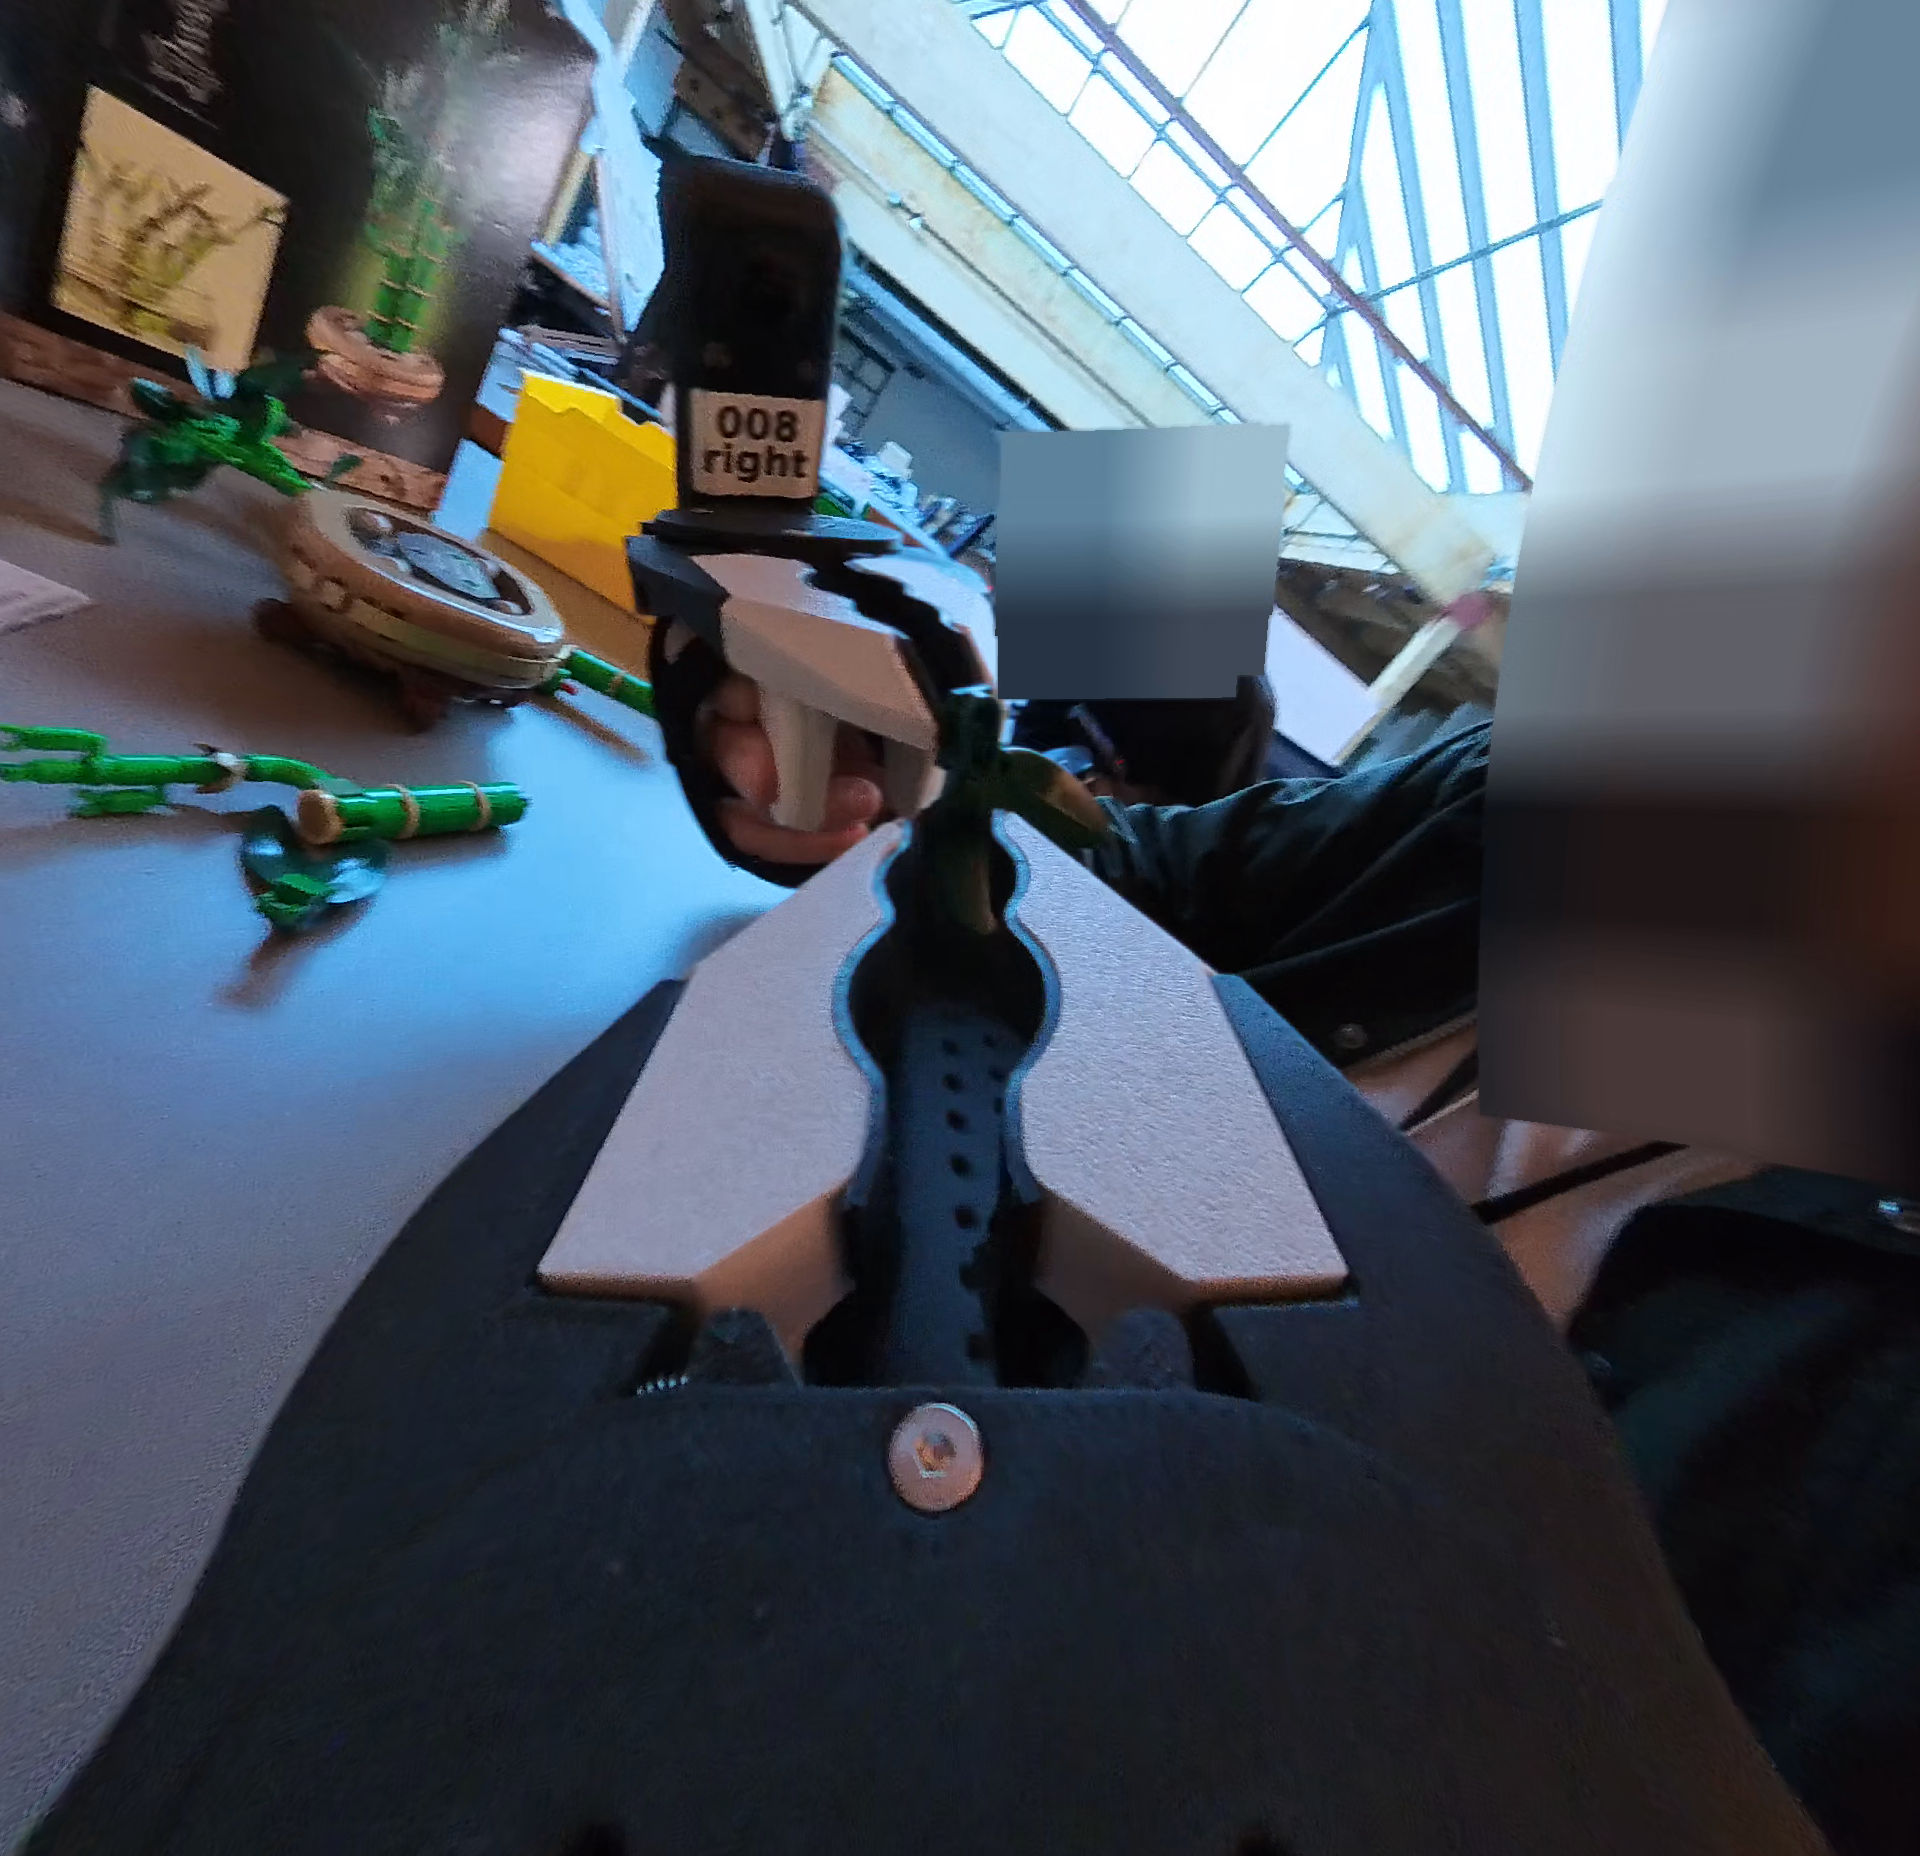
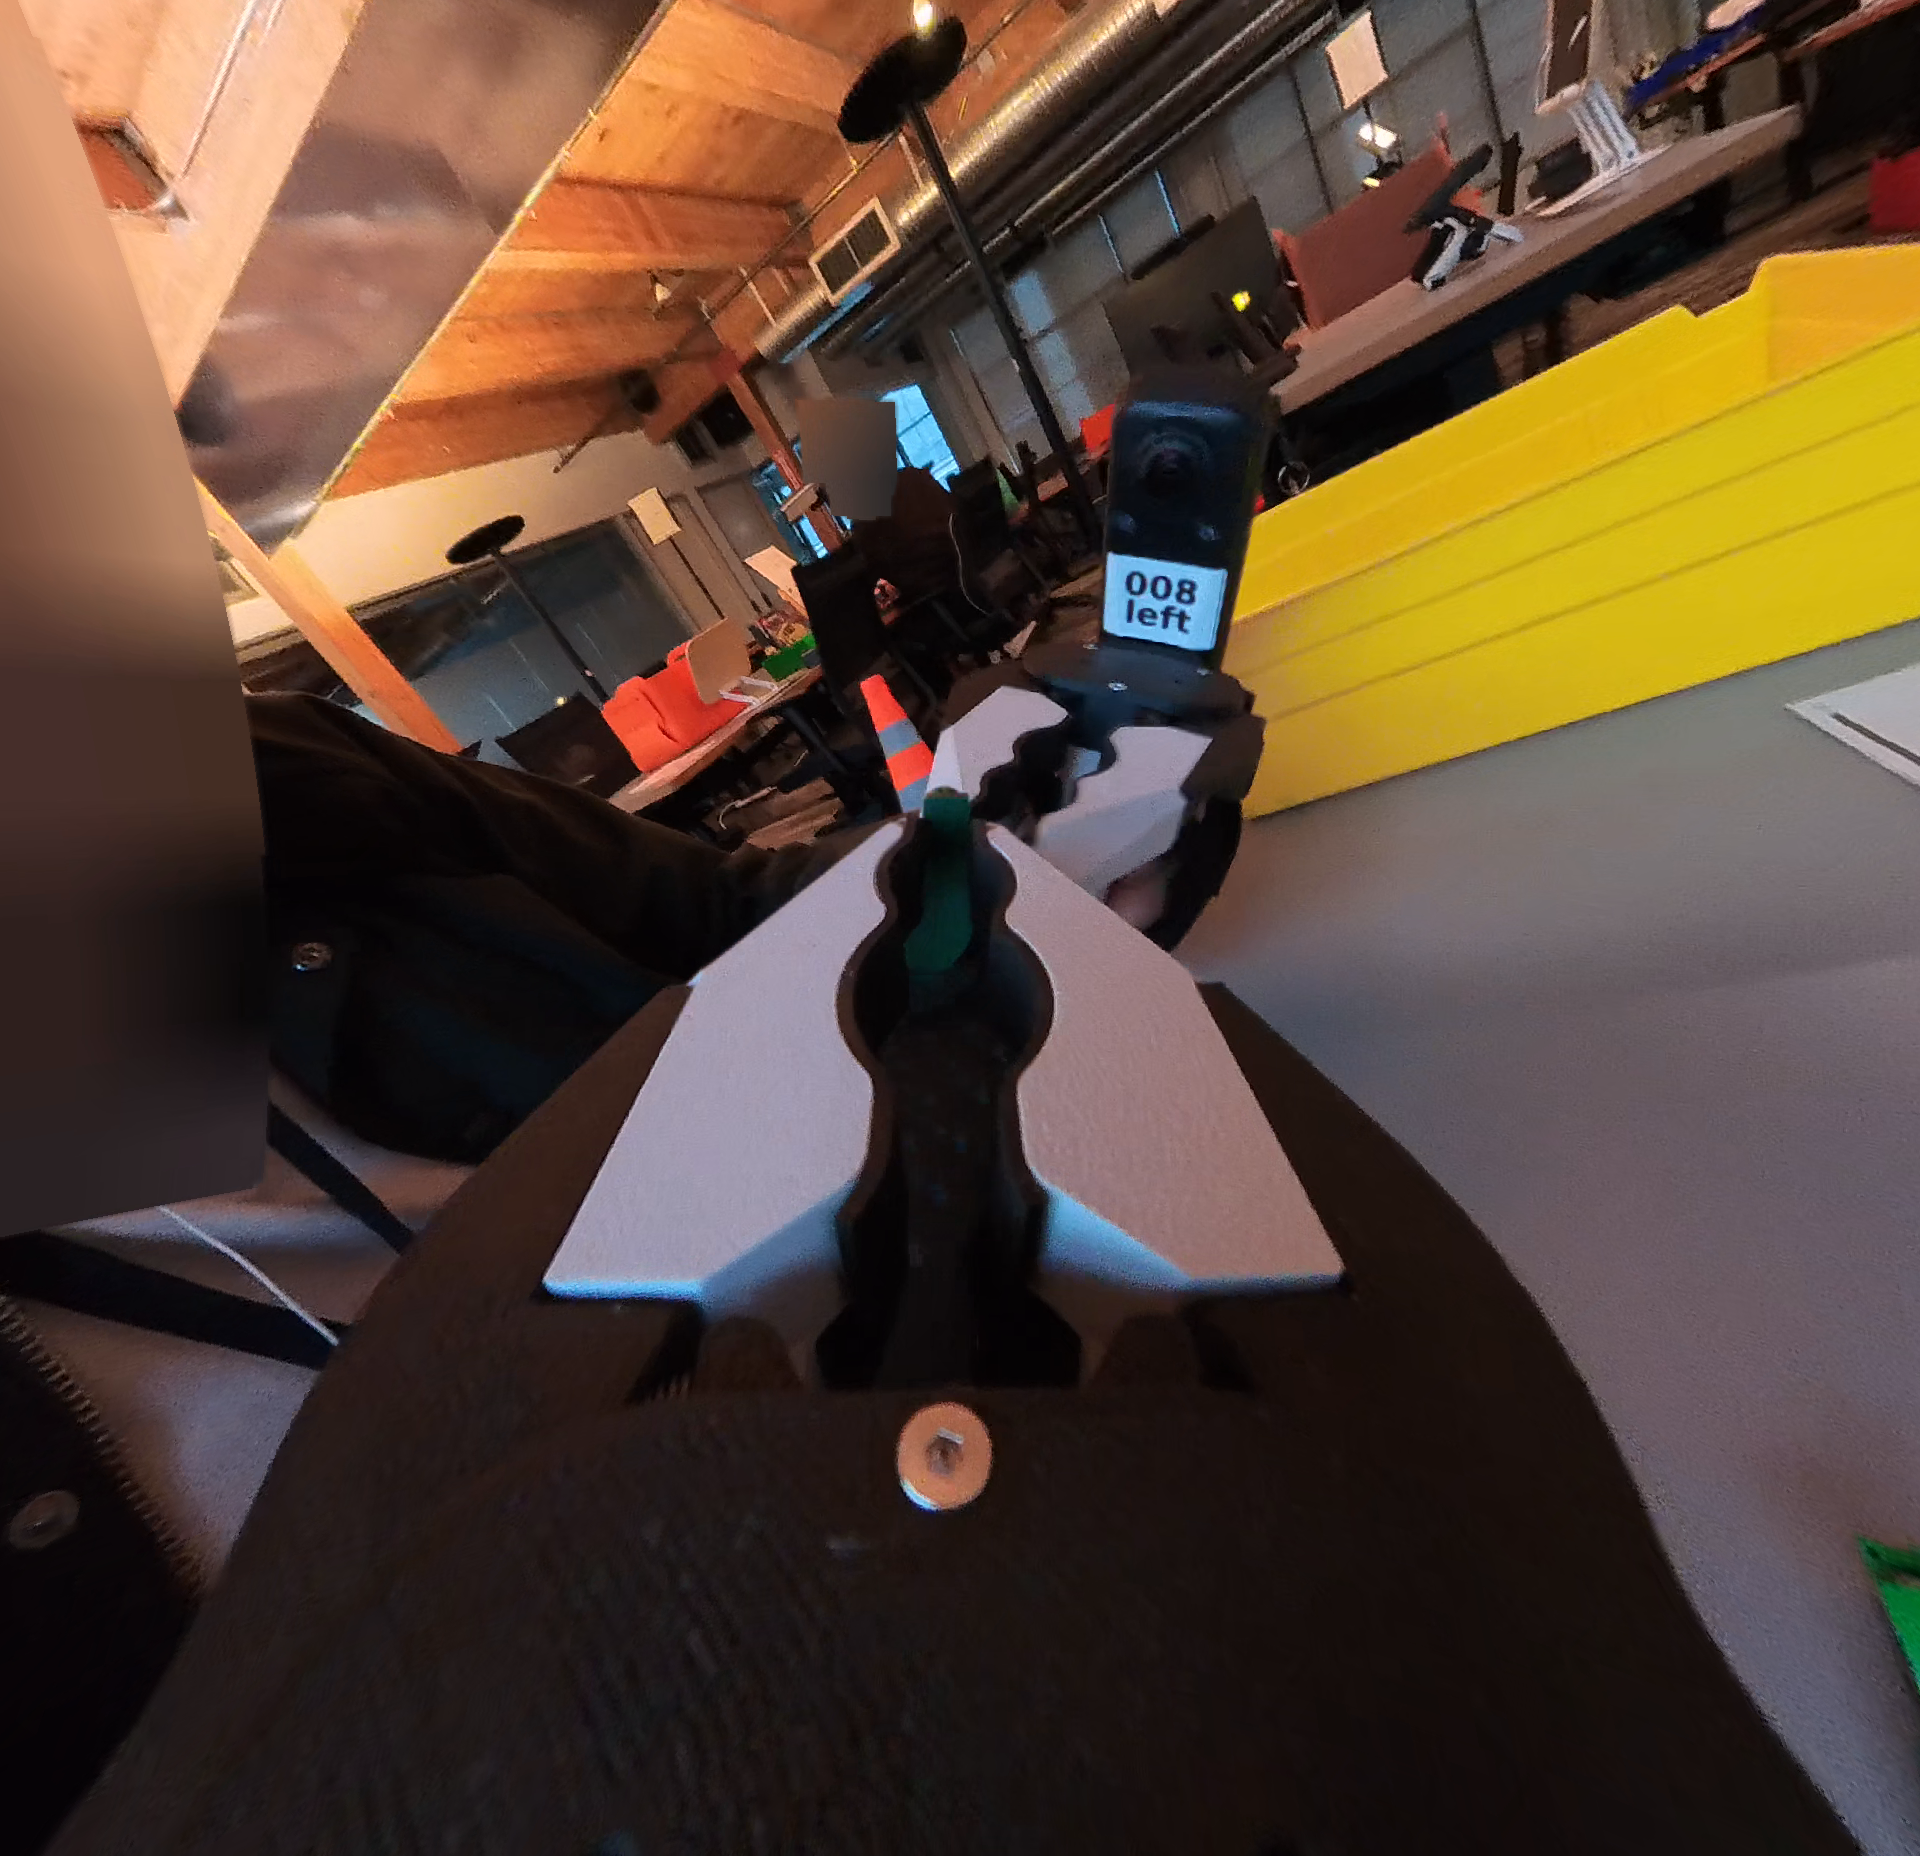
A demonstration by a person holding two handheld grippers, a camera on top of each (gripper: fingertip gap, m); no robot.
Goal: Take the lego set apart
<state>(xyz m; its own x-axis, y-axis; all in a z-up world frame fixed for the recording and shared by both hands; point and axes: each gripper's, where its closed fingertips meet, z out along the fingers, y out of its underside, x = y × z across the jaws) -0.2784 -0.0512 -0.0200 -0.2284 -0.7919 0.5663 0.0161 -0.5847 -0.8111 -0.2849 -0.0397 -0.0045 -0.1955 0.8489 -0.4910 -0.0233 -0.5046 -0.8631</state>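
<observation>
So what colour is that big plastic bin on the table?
Bright yellow plastic bin, clearest in the right wrist view.

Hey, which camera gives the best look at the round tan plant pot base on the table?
The left wrist view. The pot base lies tilted on the grey table, left of the right gripper, with loose green bamboo stalks nearby. The right wrist view does not show it at all, only grey tabletop and the yellow bin.

The lower part of the green leaf piece (image 1: 977, 830) is hidden between the fingers of the left gripper (image 1: 951, 850). The set box (image 1: 260, 175) is blurred and cut off by the left edge. A green piece (image 2: 1896, 1609) is cut off at the right edge.
</observation>
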